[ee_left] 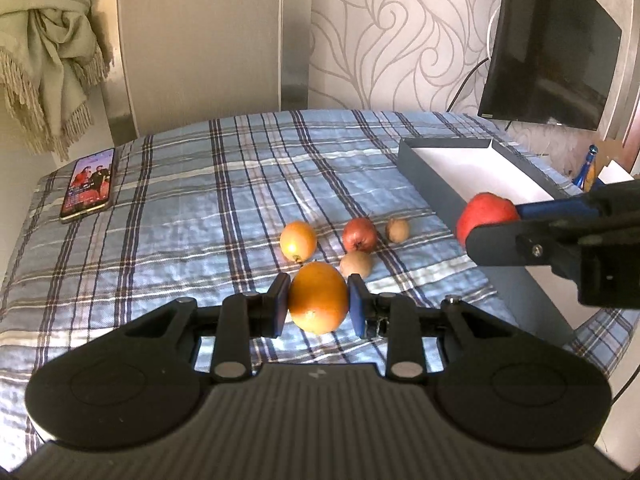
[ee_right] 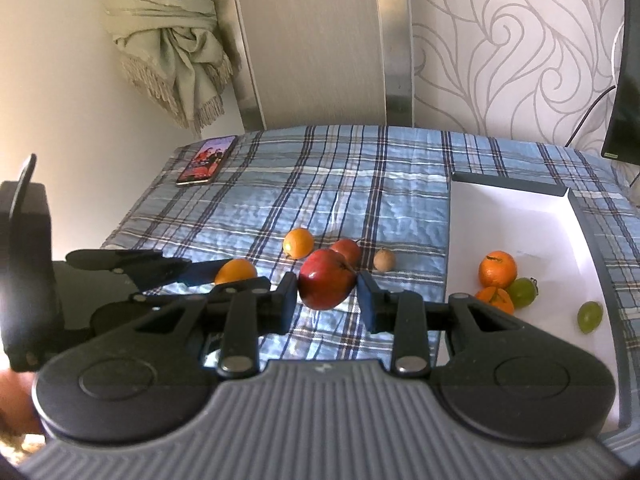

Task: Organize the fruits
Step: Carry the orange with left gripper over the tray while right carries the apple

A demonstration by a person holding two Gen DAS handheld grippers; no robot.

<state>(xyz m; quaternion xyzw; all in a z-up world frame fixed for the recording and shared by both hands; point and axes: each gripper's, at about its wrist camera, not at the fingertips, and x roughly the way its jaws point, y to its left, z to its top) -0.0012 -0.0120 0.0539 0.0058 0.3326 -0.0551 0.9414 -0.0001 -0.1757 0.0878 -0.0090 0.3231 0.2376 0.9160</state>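
Both grippers hold fruit above the bed: left gripper [ee_left: 318, 304] fingers squeeze an orange [ee_left: 318, 303], right gripper [ee_right: 326, 292] fingers squeeze what looks like an apple [ee_right: 326, 285]. Lower both gently into the box [ee_right: 500, 216], beside the fruit already there.

**Fruit and Tray Status**

Large orange [ee_left: 318, 303]: round, glossy, held clear of the plaid cloth between two blue pads. Red apple [ee_right: 327, 279]: dark red, likewise held off the cloth between pads, tilted.

Loose on the cloth, grouped close together: one small orange [ee_left: 298, 241], one reddish apple [ee_left: 359, 234], two brown kiwis [ee_left: 356, 264] [ee_left: 397, 230].

Tray [ee_right: 508, 186]: shallow, grey walls, white floor, lying to the right of the loose group. Contents: two mandarins [ee_right: 497, 269] [ee_right: 496, 298] touching, one green fruit [ee_right: 522, 292] against them, a second green fruit [ee_right: 589, 316] apart, nearer the right wall.
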